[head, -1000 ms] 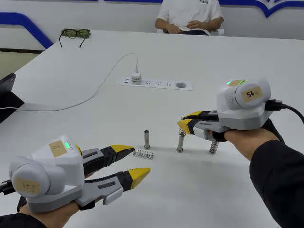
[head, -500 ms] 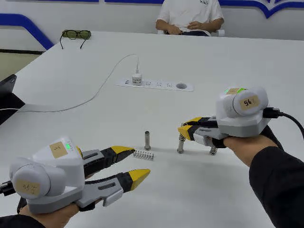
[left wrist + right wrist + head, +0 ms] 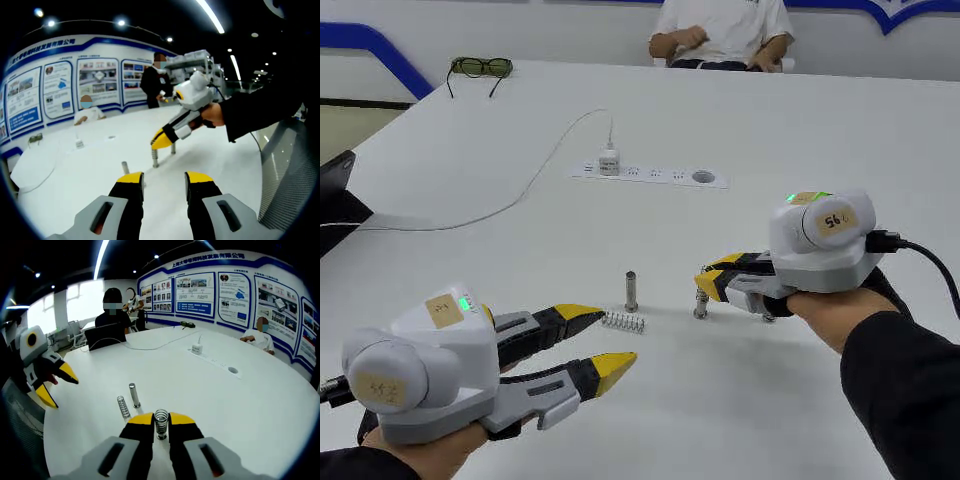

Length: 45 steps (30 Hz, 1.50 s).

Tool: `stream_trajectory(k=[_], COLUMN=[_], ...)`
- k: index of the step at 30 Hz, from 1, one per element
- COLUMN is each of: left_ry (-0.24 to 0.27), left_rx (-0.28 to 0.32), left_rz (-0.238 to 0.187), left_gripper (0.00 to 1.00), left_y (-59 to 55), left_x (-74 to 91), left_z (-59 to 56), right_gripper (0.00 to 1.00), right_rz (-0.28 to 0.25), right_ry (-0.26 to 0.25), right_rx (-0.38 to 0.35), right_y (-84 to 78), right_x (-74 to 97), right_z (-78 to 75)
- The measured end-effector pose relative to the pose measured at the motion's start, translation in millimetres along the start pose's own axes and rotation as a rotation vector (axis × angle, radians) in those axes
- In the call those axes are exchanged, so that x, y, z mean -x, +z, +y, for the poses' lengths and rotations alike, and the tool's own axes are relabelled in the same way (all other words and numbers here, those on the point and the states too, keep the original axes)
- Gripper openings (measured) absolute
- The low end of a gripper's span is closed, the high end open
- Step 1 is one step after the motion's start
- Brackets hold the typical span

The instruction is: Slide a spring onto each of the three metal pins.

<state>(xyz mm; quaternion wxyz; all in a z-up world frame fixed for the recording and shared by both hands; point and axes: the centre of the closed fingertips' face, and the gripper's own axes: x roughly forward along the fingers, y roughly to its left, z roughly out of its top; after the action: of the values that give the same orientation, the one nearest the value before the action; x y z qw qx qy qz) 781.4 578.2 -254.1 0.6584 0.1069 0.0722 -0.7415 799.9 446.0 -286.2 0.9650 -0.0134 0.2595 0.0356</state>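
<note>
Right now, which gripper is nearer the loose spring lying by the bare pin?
Left. The left gripper, jaws open, sits just short of the loose spring; the right gripper is farther off, closed around the fitted spring on the middle pin.

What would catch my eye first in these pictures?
The yellow-tipped right gripper, on the right, grips a spring standing on a pin mid-table. The left gripper, lower left, hovers open near a loose spring lying beside a bare pin.
</note>
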Motion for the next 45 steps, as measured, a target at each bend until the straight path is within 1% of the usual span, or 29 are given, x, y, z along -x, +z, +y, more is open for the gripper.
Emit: stream_trajectory(k=[15,27,31,45], left_ry=[0.006,0.008,0.008,0.004], left_rx=[0.003,0.004,0.004,0.001], left_rz=[0.006,0.008,0.008,0.004], left_gripper=[0.33,0.33,0.33,0.33], left_y=[-1.9,-2.8,-2.5,-1.4], left_x=[0.6,1.0,1.0,0.7], left_z=[1.3,1.8,1.7,1.0], right_gripper=[0.12,0.12,0.12,0.13], right_rz=[0.041,0.062,0.077,0.100], right_ry=[0.000,0.002,0.003,-0.002], right_rx=[-0.010,-0.018,-0.015,-0.023], right_y=[-14.4,-22.1,-26.0,-39.0], right_x=[-8.0,-11.0,-12.3,-5.8], right_z=[0.4,1.0,0.7,3.3])
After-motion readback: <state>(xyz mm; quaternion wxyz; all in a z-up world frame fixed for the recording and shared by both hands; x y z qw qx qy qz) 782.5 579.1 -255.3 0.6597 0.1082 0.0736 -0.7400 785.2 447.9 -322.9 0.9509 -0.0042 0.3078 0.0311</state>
